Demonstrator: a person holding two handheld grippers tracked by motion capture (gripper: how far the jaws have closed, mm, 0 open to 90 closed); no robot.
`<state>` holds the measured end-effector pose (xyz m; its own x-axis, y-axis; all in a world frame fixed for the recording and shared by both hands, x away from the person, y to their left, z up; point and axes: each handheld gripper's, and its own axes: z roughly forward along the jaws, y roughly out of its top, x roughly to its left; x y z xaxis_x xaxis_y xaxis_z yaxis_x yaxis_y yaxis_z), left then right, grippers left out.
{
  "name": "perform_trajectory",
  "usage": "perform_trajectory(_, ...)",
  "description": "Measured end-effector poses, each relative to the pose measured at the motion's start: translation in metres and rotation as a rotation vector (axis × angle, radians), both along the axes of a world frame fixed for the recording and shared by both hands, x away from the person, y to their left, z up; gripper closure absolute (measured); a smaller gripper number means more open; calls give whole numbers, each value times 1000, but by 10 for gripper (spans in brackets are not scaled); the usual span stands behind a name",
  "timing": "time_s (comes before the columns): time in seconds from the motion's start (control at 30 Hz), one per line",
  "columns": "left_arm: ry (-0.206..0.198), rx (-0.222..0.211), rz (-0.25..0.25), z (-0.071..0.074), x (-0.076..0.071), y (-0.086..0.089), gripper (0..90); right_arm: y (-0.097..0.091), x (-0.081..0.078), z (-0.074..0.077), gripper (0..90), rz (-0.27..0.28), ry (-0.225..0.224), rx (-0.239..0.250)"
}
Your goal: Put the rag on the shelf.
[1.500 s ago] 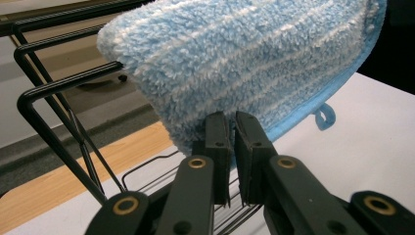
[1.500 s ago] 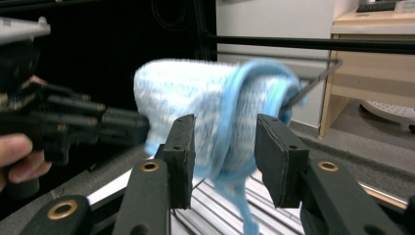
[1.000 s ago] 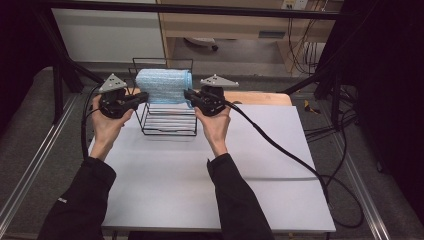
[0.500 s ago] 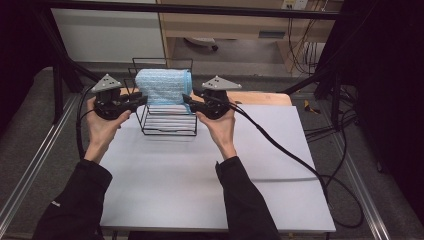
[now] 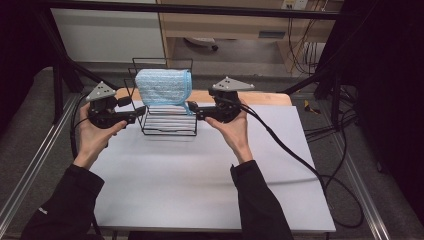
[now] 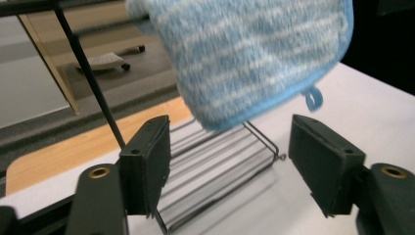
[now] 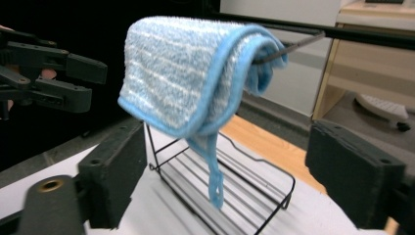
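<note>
Blue striped terry cloth [image 5: 163, 87] already draped over black wire rack [image 5: 168, 120]; left gripper [image 5: 134, 114], right gripper [image 5: 194, 108] flank it, jaws apart, empty; grasp pending.

In the left gripper view the blue towel [image 6: 244, 58] runs off the top edge, so the bar it hangs on is out of sight above the spread jaws. The wire rack [image 6: 215, 171] between those jaws is smeared with blur, and its near end drops off the bottom. In the right gripper view the right-hand jaw is clipped by the frame edge. The far gripper [image 7: 73, 83] past the towel fades into the dark, so how it's held is anyone's guess.
</note>
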<state>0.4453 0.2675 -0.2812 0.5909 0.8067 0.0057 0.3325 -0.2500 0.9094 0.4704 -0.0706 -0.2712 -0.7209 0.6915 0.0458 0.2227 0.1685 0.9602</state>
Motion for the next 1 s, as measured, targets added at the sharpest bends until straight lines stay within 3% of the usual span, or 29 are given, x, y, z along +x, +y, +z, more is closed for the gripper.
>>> perform_trajectory(0.3,56,31,-3,-38,-15,8,219,-39,-14,-24,52,5,74,-29)
perform_trajectory(0.5,95,27,-5,-61,-24,10,157,-72,-28,-47,22,-13,126,-43)
perform_trajectory(0.77,140,14,-45,-93,-42,11,120,-116,-48,-79,7,-46,176,-56)
perform_trajectory(0.9,160,0,-40,-107,-48,15,109,-135,-58,-96,6,-52,198,-66)
perform_trajectory(1.0,165,17,-33,-117,-52,18,112,-147,-65,-110,7,-60,227,-74)
